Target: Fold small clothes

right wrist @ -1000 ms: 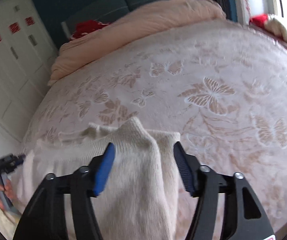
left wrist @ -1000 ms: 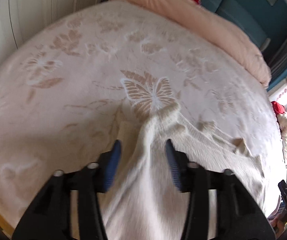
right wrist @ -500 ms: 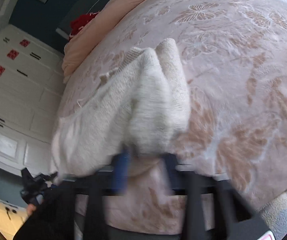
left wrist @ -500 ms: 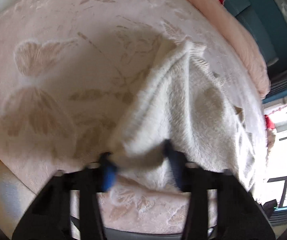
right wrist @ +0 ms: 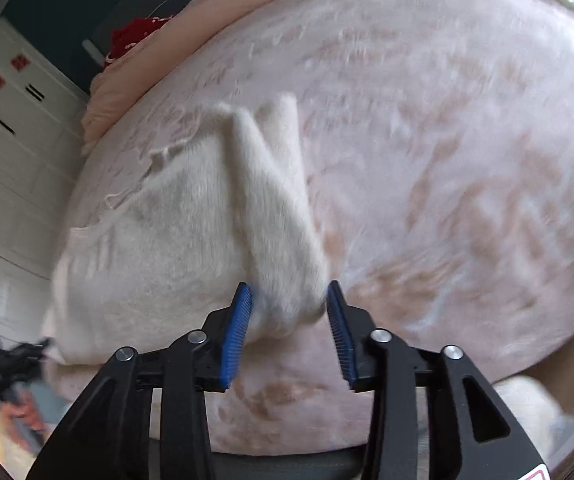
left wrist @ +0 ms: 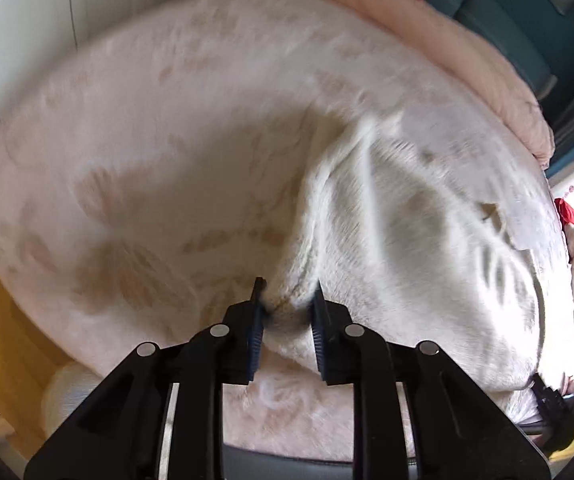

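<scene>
A fuzzy cream sweater [left wrist: 399,240] lies spread on the pink butterfly-print bedspread [left wrist: 147,152]. My left gripper [left wrist: 287,304] is shut on a bunched edge of the sweater near the bed's front edge. In the right wrist view the same sweater [right wrist: 175,240] shows, with a raised fold [right wrist: 275,200] running toward my right gripper [right wrist: 289,304]. Its blue pads stand on both sides of that fold's end with a gap showing, so it looks open. Both views are motion-blurred.
A peach duvet [left wrist: 467,60] and a red item [right wrist: 135,36] lie at the bed's far side. White wardrobe doors [right wrist: 3,128] stand to the left in the right wrist view. A teal headboard [left wrist: 519,32] is behind. The bed's front edge [left wrist: 287,456] is right below both grippers.
Both grippers closed around the sweater's edge and pulled back toward the bed's front edge. The right gripper has since spread its pads again. The sweater's fold stretched toward me.
</scene>
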The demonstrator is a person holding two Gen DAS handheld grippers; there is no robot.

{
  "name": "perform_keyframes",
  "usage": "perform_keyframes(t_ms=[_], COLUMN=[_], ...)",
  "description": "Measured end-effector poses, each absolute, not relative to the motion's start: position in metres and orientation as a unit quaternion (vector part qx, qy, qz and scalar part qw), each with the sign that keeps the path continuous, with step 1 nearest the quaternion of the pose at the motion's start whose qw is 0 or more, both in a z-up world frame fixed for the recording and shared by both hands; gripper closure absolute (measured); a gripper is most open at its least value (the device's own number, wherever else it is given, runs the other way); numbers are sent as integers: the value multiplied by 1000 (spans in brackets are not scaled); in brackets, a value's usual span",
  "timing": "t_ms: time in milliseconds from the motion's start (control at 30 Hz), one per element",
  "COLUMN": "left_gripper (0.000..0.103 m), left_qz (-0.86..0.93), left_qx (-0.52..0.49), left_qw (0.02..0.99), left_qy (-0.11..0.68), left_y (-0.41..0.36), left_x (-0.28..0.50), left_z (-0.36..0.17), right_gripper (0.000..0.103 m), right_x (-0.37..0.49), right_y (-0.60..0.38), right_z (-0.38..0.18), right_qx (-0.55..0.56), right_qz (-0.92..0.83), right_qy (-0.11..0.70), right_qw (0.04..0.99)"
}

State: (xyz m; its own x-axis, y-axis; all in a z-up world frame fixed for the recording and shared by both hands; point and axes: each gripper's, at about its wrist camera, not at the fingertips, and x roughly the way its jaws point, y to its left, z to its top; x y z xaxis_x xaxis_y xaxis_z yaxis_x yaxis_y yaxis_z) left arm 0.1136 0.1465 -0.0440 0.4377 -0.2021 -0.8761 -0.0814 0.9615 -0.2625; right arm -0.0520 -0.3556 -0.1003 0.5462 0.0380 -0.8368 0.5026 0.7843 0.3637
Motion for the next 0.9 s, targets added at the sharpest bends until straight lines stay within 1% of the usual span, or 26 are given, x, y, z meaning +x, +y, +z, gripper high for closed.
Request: perform_keyframes(t_ms=[67, 133, 233, 267, 333, 467, 500, 533, 567, 600, 633, 667, 700, 767, 800, 833, 867, 900], left_gripper=[78, 63, 60, 60, 60, 61, 60, 58, 58, 58, 58, 58, 58, 58, 58, 58, 58, 58], left_qz=[-29, -32, -83, -98, -123, -114, -106, -99, -101, -104, -108, -112, -117, -123, -125, -127, -127, -130], left_qx=[-95, -80, -81, -78, -70, -59, -50, -47, -51, -60, -78, -91, -102, -105, -101, -95, -97, -104], left_qw=[868, 886, 885, 878, 858, 826, 820, 820, 822, 822, 820, 817, 814, 812, 814, 816, 818, 820], left_qy=[487, 455, 451, 461, 493, 549, 560, 561, 558, 556, 556, 558, 560, 561, 558, 555, 552, 548], left_y=[138, 123, 84, 69, 37, 6, 4, 5, 10, 17, 26, 33, 37, 37, 36, 33, 32, 31], left_x=[111, 118, 139, 147, 172, 199, 207, 210, 214, 214, 217, 219, 222, 225, 224, 223, 221, 220], left_z=[-10, 13, 20, 13, -11, -67, -82, -88, -93, -94, -95, -96, -97, -100, -100, -98, -95, -92], right_gripper=[63, 62, 72, 74, 75, 75, 77, 77, 79, 85, 88, 99, 103, 103, 88, 83, 73, 64], right_x=[-51, -38, 15, 36, 78, 146, 154, 161, 165, 165, 161, 155, 151, 135, 128, 121, 114, 112], right_y=[-349, -345, -315, -299, -265, -218, -217, -221, -237, -259, -289, -316, -334, -367, -374, -376, -378, -379], right_z=[-65, -44, -30, -30, -38, -82, -93, -103, -111, -115, -119, -124, -128, -127, -119, -111, -102, -98], right_qx=[240, 226, 202, 193, 180, 155, 148, 136, 122, 123, 143, 167, 193, 269, 274, 269, 264, 263], right_qz=[-164, -157, -80, -50, -3, 60, 56, 42, 9, -23, -53, -86, -97, -102, -111, -121, -129, -125], right_qy=[424, 399, 406, 411, 435, 489, 499, 508, 511, 506, 501, 500, 498, 482, 473, 460, 447, 442], right_qw=[858, 875, 888, 889, 882, 856, 852, 849, 851, 853, 852, 845, 840, 827, 830, 837, 845, 848])
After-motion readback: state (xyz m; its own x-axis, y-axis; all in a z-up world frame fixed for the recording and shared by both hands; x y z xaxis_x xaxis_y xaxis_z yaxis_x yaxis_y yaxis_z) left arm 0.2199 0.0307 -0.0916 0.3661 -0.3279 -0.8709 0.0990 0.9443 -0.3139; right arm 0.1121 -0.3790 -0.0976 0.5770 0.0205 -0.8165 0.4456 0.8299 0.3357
